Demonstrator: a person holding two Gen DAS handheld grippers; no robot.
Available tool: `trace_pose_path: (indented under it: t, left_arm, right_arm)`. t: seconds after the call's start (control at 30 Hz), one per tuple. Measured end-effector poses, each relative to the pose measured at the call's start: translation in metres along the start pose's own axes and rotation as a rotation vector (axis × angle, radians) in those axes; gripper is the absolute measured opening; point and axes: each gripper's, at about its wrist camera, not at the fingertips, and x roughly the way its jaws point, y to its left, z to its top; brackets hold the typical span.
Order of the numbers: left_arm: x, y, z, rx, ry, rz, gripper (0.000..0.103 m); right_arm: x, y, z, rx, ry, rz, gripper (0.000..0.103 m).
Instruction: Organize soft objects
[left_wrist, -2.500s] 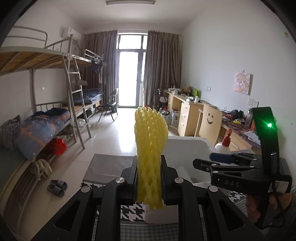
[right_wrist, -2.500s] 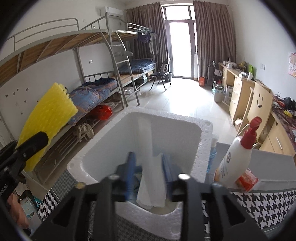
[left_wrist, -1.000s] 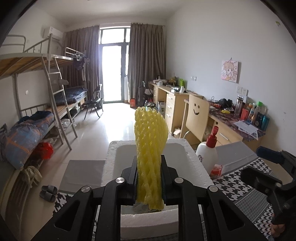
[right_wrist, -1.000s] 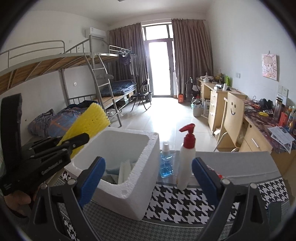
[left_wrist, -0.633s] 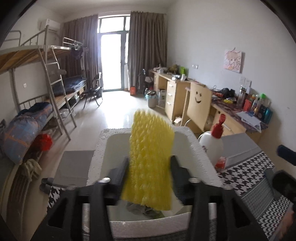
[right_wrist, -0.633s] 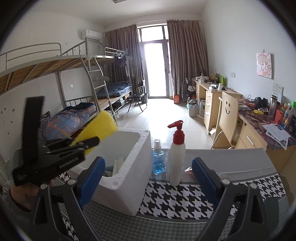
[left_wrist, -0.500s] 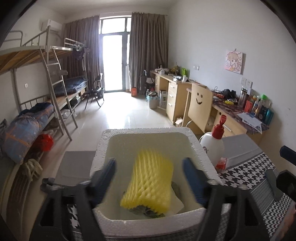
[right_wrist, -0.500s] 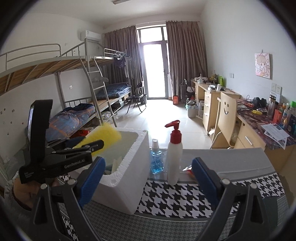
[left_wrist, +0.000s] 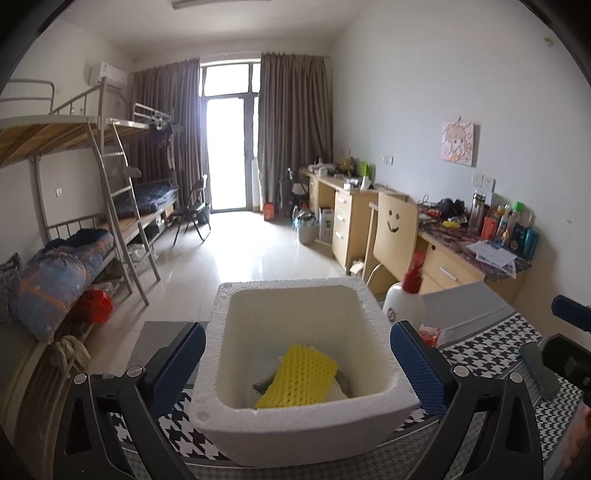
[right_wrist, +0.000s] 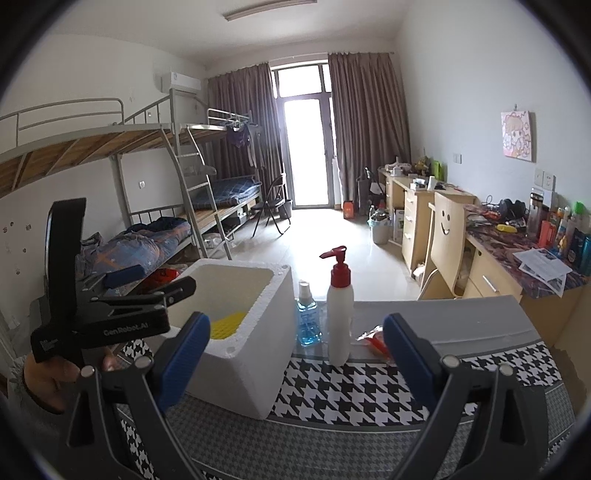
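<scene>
A yellow foam net sleeve (left_wrist: 297, 374) lies inside the white foam box (left_wrist: 295, 439) on top of other soft items; it also shows in the right wrist view (right_wrist: 226, 319). My left gripper (left_wrist: 295, 363) is open and empty, its blue pads either side of the box. In the right wrist view the left gripper (right_wrist: 155, 286) sits at the box's left side (right_wrist: 255, 369). My right gripper (right_wrist: 295, 354) is open and empty, to the right of the box above the houndstooth cloth (right_wrist: 351, 398).
A white pump bottle with red top (right_wrist: 339, 314), a small blue liquid bottle (right_wrist: 306, 319) and a red packet (right_wrist: 376, 339) stand behind the cloth, right of the box. A grey surface (right_wrist: 443, 317) lies beyond. Bunk beds are left, desks right.
My left gripper opened and let go of the yellow foam net, which dropped into the foam box. My right gripper opened, left a white item in the box and drew back to the right.
</scene>
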Motion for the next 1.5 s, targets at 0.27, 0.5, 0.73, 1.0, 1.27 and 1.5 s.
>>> trace_pose_path:
  t: [0.27, 0.5, 0.73, 1.0, 1.27, 1.5]
  left_arm:
    - [-0.056, -0.008, -0.009, -0.011, -0.097, -0.009, 0.102]
    - [-0.093, -0.013, -0.026, -0.029, -0.150, -0.021, 0.102]
    - [-0.117, -0.021, -0.042, -0.017, -0.185, -0.010, 0.102]
    - [-0.136, -0.028, -0.065, 0.001, -0.220, -0.031, 0.102]
    - [-0.152, -0.032, -0.082, 0.002, -0.239, -0.037, 0.102]
    - [-0.154, -0.037, -0.093, 0.001, -0.241, -0.034, 0.102]
  right_arm:
    - [-0.032, 0.010, -0.006, -0.019, -0.058, 0.011, 0.097]
    - [-0.058, 0.017, -0.018, -0.008, -0.098, 0.019, 0.102]
    - [-0.077, 0.025, -0.029, -0.009, -0.131, 0.015, 0.102]
    - [-0.095, 0.030, -0.041, -0.011, -0.161, 0.015, 0.102]
    - [-0.105, 0.032, -0.058, -0.006, -0.183, -0.008, 0.102]
    - [-0.112, 0.030, -0.071, 0.003, -0.197, -0.015, 0.102]
